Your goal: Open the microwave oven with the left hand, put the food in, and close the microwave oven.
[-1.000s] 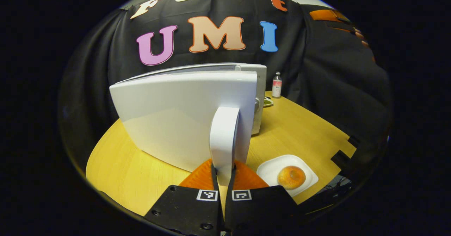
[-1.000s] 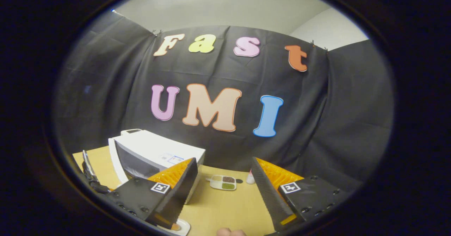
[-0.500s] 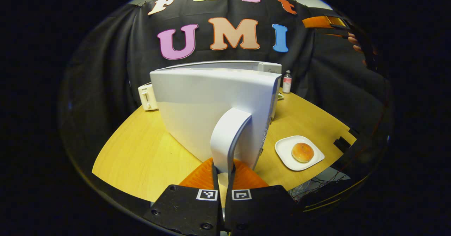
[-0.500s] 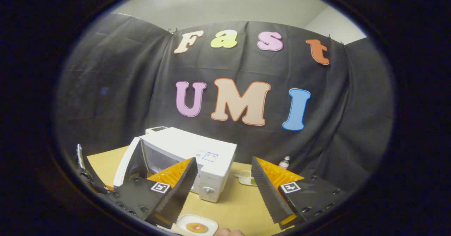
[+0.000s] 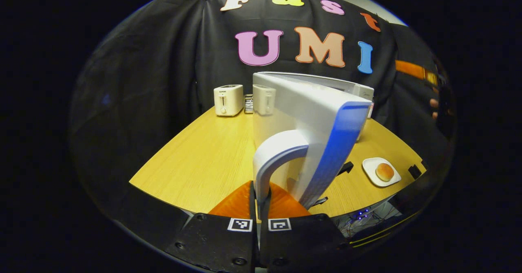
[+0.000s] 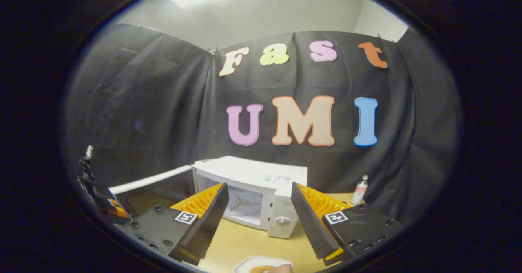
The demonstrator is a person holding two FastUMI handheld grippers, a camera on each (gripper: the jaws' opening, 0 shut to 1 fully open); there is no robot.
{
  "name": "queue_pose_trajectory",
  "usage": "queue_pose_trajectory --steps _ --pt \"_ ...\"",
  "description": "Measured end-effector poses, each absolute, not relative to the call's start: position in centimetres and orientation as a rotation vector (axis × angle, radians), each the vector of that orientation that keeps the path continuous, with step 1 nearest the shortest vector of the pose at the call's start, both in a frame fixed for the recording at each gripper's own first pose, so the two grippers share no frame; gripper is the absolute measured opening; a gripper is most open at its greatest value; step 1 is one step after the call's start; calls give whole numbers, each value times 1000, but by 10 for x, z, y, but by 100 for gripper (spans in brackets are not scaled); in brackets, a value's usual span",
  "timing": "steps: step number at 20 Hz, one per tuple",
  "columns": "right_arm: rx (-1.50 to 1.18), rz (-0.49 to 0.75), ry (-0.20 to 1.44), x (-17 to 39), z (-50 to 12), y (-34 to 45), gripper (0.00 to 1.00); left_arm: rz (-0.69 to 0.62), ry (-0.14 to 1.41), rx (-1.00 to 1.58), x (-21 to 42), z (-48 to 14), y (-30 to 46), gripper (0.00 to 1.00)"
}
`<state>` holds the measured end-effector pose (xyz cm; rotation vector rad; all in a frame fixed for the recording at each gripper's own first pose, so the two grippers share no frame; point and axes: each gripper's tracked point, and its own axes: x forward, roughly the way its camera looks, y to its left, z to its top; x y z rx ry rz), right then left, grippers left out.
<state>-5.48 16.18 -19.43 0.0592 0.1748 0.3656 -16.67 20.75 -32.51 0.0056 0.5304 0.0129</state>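
The white microwave [image 6: 261,183] stands on the wooden table with its door [image 5: 310,118] swung wide open; its cavity [image 6: 244,203] faces the right gripper view. My left gripper [image 5: 261,191] is shut on the door's curved white handle [image 5: 273,155]. A round bun [image 5: 385,171] lies on a white plate [image 5: 372,168] to the right of the door, and the plate's rim [image 6: 253,261] shows at the bottom of the right gripper view. My right gripper [image 6: 257,224] hangs open above the table in front of the microwave, holding nothing.
Two white toasters [image 5: 228,100] stand at the back of the table [image 5: 195,159], left of the door. A small bottle [image 6: 359,188] stands right of the microwave by the cloth wall. The table's front edge lies just under the left gripper.
The left gripper has pulled the handle back, swinging the door from nearly closed to wide open. The cavity has come into the right gripper view, and the toasters into the left gripper view.
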Motion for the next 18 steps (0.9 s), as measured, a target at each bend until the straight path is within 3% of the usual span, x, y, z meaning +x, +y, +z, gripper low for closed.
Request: queue_pose_trajectory --steps 8,12,14,18 --pt "103 254 450 -89 -337 143 98 -25 559 27 -166 -326 212 0" --pt "83 259 590 -113 -402 147 98 -36 567 37 -168 -326 212 0" --pt "86 238 649 -123 -426 142 98 -48 569 21 -168 -326 211 2" --pt "100 217 723 -136 -451 141 98 -24 576 16 -168 -329 217 18"
